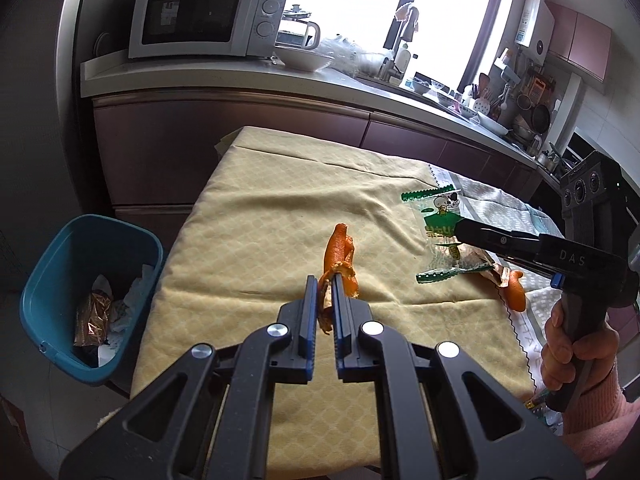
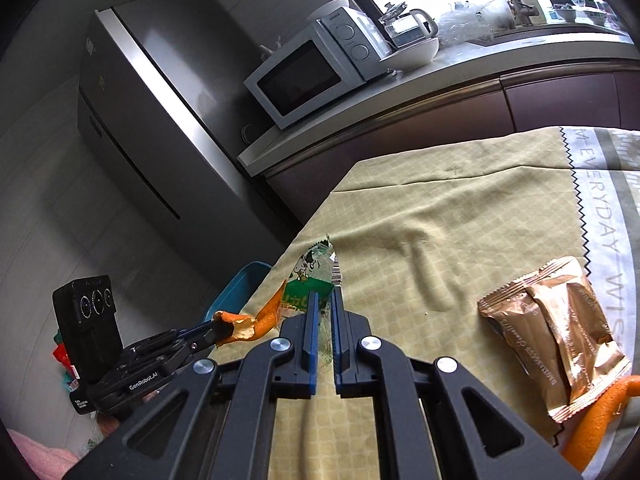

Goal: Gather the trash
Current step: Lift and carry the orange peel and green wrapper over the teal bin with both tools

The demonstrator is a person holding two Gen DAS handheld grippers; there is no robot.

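Observation:
My left gripper is shut on a strip of orange peel, lifted over the yellow tablecloth. My right gripper is shut on a clear green-edged snack wrapper, which also shows hanging from the right gripper in the left wrist view as the wrapper. The left gripper with its peel appears at the left of the right wrist view. A bronze foil packet and another orange peel lie on the table. A blue bin holds trash beside the table's left edge.
A kitchen counter with a microwave, a kettle and a bowl runs behind the table. A grey fridge stands to the left. A white printed cloth covers the table's right side. A hand in a pink sleeve holds the right gripper.

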